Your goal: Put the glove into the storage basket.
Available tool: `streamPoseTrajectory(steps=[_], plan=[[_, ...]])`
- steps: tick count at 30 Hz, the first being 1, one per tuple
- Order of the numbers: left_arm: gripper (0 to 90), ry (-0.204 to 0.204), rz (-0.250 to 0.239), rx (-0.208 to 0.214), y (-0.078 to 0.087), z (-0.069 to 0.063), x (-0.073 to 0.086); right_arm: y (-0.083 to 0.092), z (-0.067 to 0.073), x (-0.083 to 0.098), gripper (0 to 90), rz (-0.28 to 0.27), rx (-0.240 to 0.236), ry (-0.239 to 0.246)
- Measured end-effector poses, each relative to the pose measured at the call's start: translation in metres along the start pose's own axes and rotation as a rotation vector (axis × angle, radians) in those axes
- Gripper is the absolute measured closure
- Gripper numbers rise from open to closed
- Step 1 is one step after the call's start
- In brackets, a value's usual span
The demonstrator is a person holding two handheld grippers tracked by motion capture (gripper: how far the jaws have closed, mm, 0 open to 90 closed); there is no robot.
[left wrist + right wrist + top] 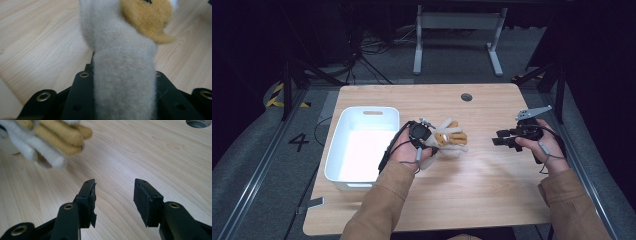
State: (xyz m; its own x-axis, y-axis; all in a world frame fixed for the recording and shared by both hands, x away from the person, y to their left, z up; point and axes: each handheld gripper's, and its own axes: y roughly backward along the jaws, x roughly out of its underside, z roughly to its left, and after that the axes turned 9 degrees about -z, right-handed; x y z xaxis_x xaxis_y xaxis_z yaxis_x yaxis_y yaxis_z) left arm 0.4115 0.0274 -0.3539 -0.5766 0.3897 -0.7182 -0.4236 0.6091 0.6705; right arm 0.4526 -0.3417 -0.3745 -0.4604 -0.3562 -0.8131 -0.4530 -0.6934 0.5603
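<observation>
Fuzzy cream-and-tan knitted glove at table centre, just right of white rectangular plastic bin. Left gripper clamped on glove's cream part, fabric pinched btwn jaws, glove fingers pointing away. Right gripper well apart to right, jaws spread, nothing btwn, over light wooden tabletop.

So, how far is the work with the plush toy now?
Done: the left gripper is shut on the plush toy, which looks lifted off the table. In hand: carrying it. Left, probably: placing it in the white bin. The right gripper is open, holding nothing.
</observation>
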Motion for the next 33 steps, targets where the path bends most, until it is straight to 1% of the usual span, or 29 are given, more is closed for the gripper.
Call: streamPoseTrajectory(steps=[3, 6, 11, 14, 17, 18, 20, 23, 27, 29, 31, 33], plan=[[71.4, 0.019, -0.011, -0.015, 0.007, 0.006, -0.003, 0.000, 0.000, 0.001, 53.6, 0.008, 0.002, -0.004], [71.4, 0.027, -0.019, -0.027, 0.013, 0.010, -0.005, 0.002, 0.000, 0.003, 53.6, 0.006, -0.004, -0.009], [71.4, 0.036, -0.015, -0.042, 0.020, 0.014, -0.012, 0.006, -0.001, 0.005, 53.6, 0.002, -0.004, -0.015], [71.3, 0.036, -0.009, -0.060, 0.024, 0.016, -0.017, 0.008, -0.002, 0.007, 53.6, 0.002, 0.001, -0.022], [71.3, 0.050, -0.006, -0.073, 0.030, 0.020, -0.021, 0.011, -0.002, 0.009, 53.6, -0.001, 0.000, -0.027], [71.3, 0.054, -0.003, -0.082, 0.032, 0.021, -0.022, 0.012, -0.002, 0.010, 53.5, -0.003, 0.001, -0.029], [71.3, 0.076, 0.005, -0.106, 0.037, 0.024, -0.024, 0.014, -0.002, 0.012, 53.6, -0.001, 0.001, -0.036], [71.3, 0.110, 0.014, -0.163, 0.047, 0.029, -0.028, 0.019, -0.004, 0.015, 53.6, -0.004, 0.006, -0.037], [71.3, 0.135, 0.019, -0.201, 0.060, 0.033, -0.032, 0.026, -0.004, 0.019, 53.7, -0.024, -0.005, -0.058], [71.1, 0.140, 0.012, -0.205, 0.064, 0.035, -0.033, 0.030, -0.005, 0.021, 53.6, -0.028, -0.003, -0.057], [71.1, 0.149, 0.011, -0.213, 0.066, 0.037, -0.034, 0.033, -0.005, 0.022, 53.7, -0.031, 0.004, -0.066], [71.0, 0.154, 0.016, -0.228, 0.068, 0.040, -0.035, 0.036, -0.005, 0.024, 53.7, -0.031, 0.012, -0.074]])
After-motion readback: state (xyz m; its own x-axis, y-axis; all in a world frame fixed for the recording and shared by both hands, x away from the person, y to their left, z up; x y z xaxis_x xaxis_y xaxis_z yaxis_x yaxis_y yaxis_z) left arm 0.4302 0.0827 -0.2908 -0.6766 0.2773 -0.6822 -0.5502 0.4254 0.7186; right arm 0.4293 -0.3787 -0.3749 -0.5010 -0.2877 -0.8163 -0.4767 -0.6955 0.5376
